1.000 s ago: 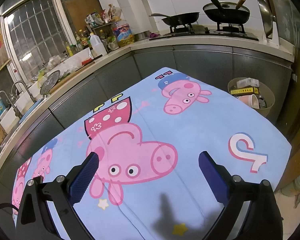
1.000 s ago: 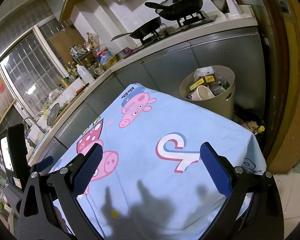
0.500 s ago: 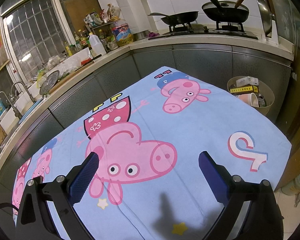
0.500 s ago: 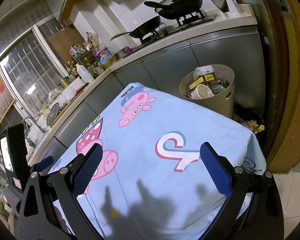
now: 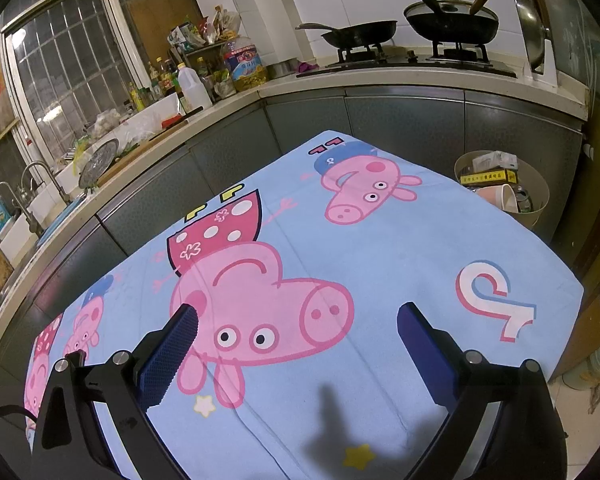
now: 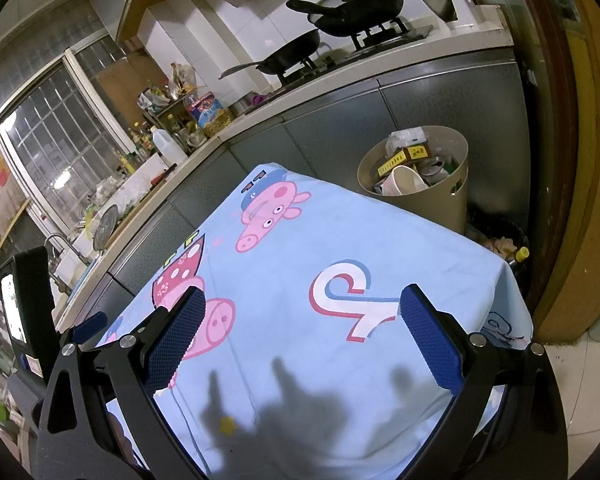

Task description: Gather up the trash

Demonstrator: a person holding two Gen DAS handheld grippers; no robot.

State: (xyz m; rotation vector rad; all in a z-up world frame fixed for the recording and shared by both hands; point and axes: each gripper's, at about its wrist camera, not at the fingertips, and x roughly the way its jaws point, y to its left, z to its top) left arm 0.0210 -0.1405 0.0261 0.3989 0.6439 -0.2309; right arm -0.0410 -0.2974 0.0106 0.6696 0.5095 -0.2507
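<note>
A beige trash bin [image 6: 452, 196] [image 5: 540, 196] stands on the floor past the table's far right corner, filled with a paper cup [image 6: 404, 180], yellow boxes [image 6: 396, 159] and cans. My left gripper [image 5: 296, 312] hovers open above the blue cartoon tablecloth [image 5: 400, 248], with nothing between its blue pads. My right gripper [image 6: 300, 296] is open too, above the right part of the cloth [image 6: 340, 240]. No loose trash shows on the cloth. The left gripper's body and its screen [image 6: 24, 304] appear at the left edge of the right wrist view.
A grey kitchen counter [image 5: 420, 80] wraps around the far side, with two pans on a stove [image 5: 404, 60], bottles [image 5: 192, 84] and a sink [image 5: 32, 208] at left. A dark bag with scraps [image 6: 500, 240] sits on the floor beside the bin. A wooden door frame [image 6: 572, 200] stands at right.
</note>
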